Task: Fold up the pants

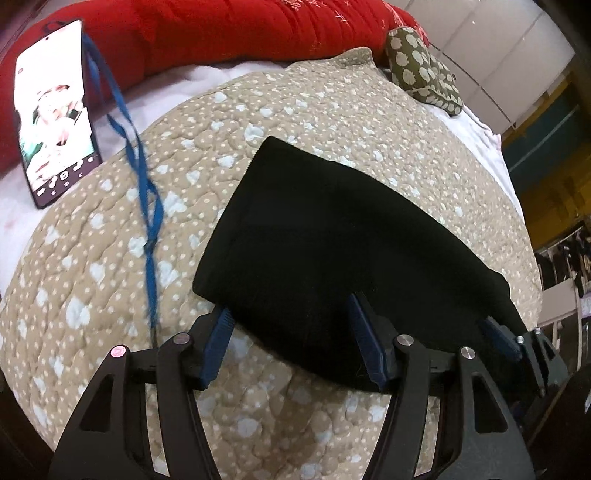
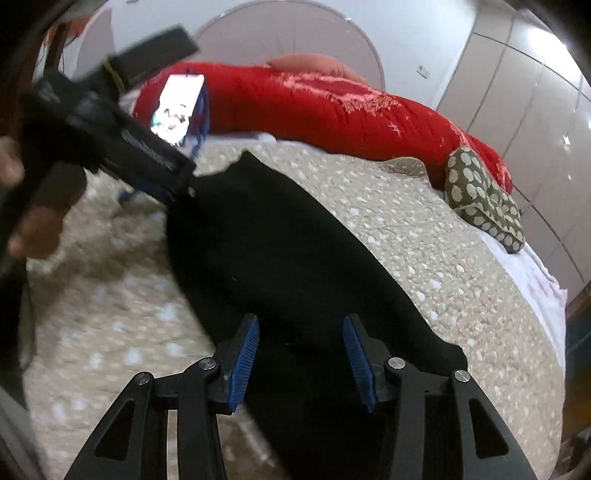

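Lying folded across the middle of both views, the black pants (image 1: 332, 236) form a compact dark slab on the quilted beige bedspread (image 1: 92, 295), which covers a bed.

My left gripper (image 1: 291, 343) sits at the lower centre of the left wrist view, jaws open, one blue pad on either side of the near edge of the pants, neither pressing the cloth. My right gripper (image 2: 301, 363) fills the lower centre of its own view, jaws likewise open and holding nothing, the pants beneath and between the pads. In the left view it shows at lower right by the pants' near right corner.

A hand (image 2: 33, 221) at the left edge of the right view carries the left gripper.

Other items: phone (image 1: 55, 114), screen lit, upper left; blue lanyard (image 1: 144, 184) trailing from it over the bedspread; red quilt (image 1: 229, 33) along the top; olive spotted cushion (image 1: 424, 70), upper right.
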